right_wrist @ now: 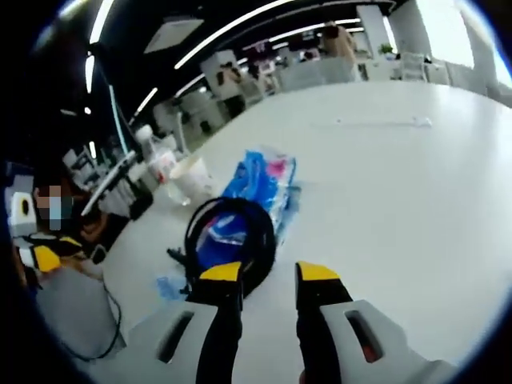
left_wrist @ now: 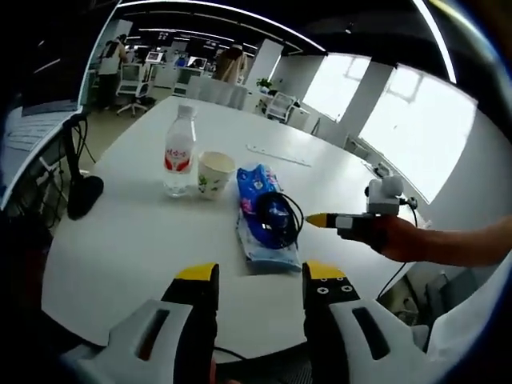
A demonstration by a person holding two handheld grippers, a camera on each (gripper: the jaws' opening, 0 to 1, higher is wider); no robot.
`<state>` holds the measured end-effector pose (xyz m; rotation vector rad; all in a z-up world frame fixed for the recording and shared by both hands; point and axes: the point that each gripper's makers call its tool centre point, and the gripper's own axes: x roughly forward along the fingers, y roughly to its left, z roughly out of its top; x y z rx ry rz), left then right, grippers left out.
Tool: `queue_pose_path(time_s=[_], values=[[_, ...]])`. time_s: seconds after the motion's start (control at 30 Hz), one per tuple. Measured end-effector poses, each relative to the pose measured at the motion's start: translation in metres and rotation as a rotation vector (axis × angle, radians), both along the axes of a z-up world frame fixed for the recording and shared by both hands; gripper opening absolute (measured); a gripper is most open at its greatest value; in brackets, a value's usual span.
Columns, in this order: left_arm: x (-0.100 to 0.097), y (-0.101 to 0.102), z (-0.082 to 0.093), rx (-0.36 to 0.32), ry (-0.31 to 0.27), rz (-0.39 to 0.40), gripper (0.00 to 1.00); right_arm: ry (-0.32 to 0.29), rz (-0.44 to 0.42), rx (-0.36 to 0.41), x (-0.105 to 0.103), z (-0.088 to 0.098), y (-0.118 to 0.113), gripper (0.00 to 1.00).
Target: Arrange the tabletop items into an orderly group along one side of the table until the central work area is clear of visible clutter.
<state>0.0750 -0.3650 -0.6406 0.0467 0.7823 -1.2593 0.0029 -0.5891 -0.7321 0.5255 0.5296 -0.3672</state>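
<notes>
my right gripper [right_wrist: 268,272] hovers with jaws apart just short of the coiled black cable [right_wrist: 232,232] lying on the blue packet [right_wrist: 260,180]. my left gripper [left_wrist: 260,276], jaws also apart, faces that packet, the paper cup [left_wrist: 214,174] and water bottle [left_wrist: 181,152] beyond.

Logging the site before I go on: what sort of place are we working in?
Most likely an open-plan office: a large white table, office chairs by desks behind it, long ceiling strip lights, and big windows.
</notes>
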Motion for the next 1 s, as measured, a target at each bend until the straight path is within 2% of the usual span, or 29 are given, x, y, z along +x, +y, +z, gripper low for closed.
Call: queue_pose_path(time_s=[0.2,0.37,0.53,0.6,0.73,0.77,0.8,0.97,1.0], values=[[-0.001,0.001,0.002,0.005,0.001,0.006,0.4,-0.037,-0.081,0.042,0.016,0.0,-0.01,0.26],[-0.003,0.001,0.0,0.016,0.0,-0.001,0.4,-0.046,-0.104,0.064,0.026,-0.001,-0.013,0.25],[-0.004,0.002,-0.002,0.022,0.008,0.006,0.4,-0.041,-0.123,0.087,0.035,-0.005,-0.011,0.19],[-0.004,0.002,-0.002,0.023,0.009,0.008,0.4,-0.036,-0.12,0.086,0.039,-0.006,-0.01,0.19],[-0.005,0.003,-0.004,0.028,0.013,0.012,0.4,0.028,-0.098,0.039,0.042,-0.014,-0.008,0.18],[-0.004,0.003,-0.004,0.028,0.014,0.013,0.4,0.068,-0.094,0.002,0.04,-0.018,-0.011,0.15],[-0.004,0.003,-0.004,0.027,0.014,0.014,0.4,0.077,-0.084,0.005,0.041,-0.019,-0.01,0.15],[-0.002,0.003,-0.004,0.018,0.026,0.031,0.4,0.098,-0.047,-0.062,0.043,-0.011,-0.011,0.1],[-0.002,0.003,-0.005,0.017,0.028,0.031,0.4,0.061,-0.032,-0.109,0.046,0.0,-0.012,0.08]])
